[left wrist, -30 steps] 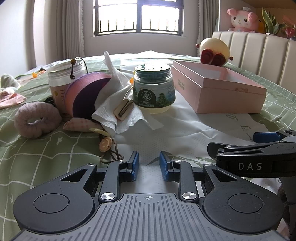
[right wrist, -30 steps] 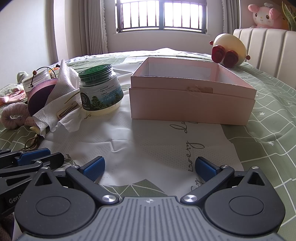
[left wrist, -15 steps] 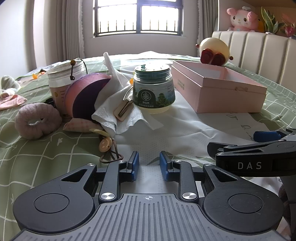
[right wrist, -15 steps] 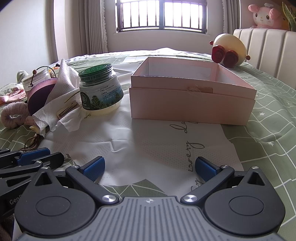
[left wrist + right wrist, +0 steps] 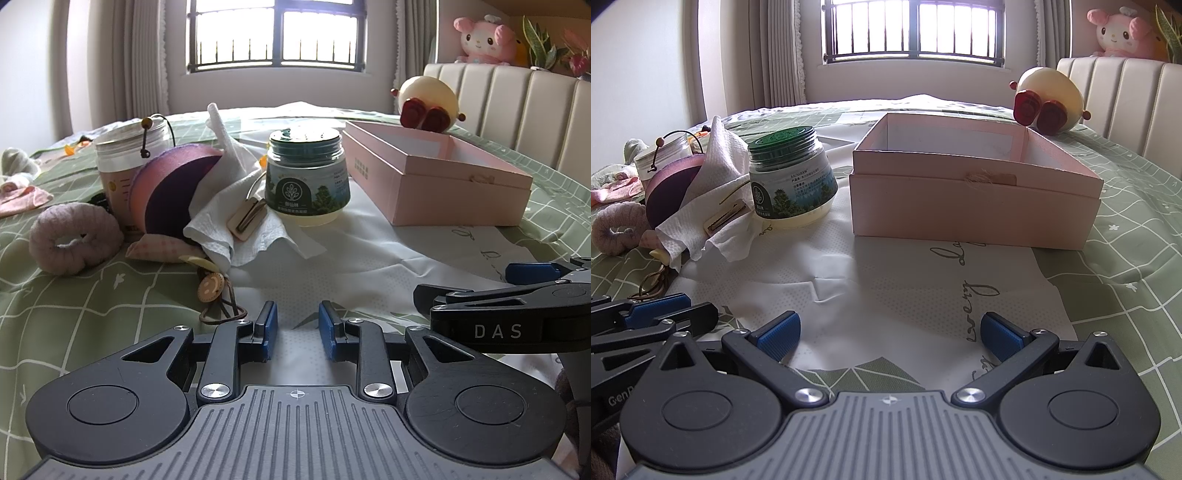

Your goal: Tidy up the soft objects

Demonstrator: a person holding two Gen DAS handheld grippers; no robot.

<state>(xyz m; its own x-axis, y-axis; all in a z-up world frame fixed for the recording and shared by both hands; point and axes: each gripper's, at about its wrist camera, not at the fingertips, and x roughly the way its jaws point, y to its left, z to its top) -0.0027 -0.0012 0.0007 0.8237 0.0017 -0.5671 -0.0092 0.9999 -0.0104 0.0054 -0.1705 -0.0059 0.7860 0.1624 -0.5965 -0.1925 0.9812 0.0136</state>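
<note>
1. Nearest in, the left gripper hangs low over the white sheet, jaws narrowed to a slim gap with nothing between them: my guess is it's set for something thin or small

2. Just to its right, the right gripper sits with jaws spread wide and empty, aimed straight at the pink box. That reads like a hand parked ready to receive or steady things

3. A little ahead on the left, a brown hair tie with a smiley wooden button lies at the edge of the sheet, closest soft-ish piece to the left gripper

4. Next out, the fluffy mauve scrunchie rests on the green bedspread, plump and ring-shaped, an easy squeeze I'd say

5. Beside it, a pink-and-purple sponge leans on a clear tub, with a crumpled paper towel draped against it and a wooden clip on top

6. Middle distance, the green-lidded jar stands upright, hard, so probably not for sorting

7. Beyond, the pink box is open and looks empty; nothing is organised yet

8. Farthest, a cream round plush sits behind the box
</note>
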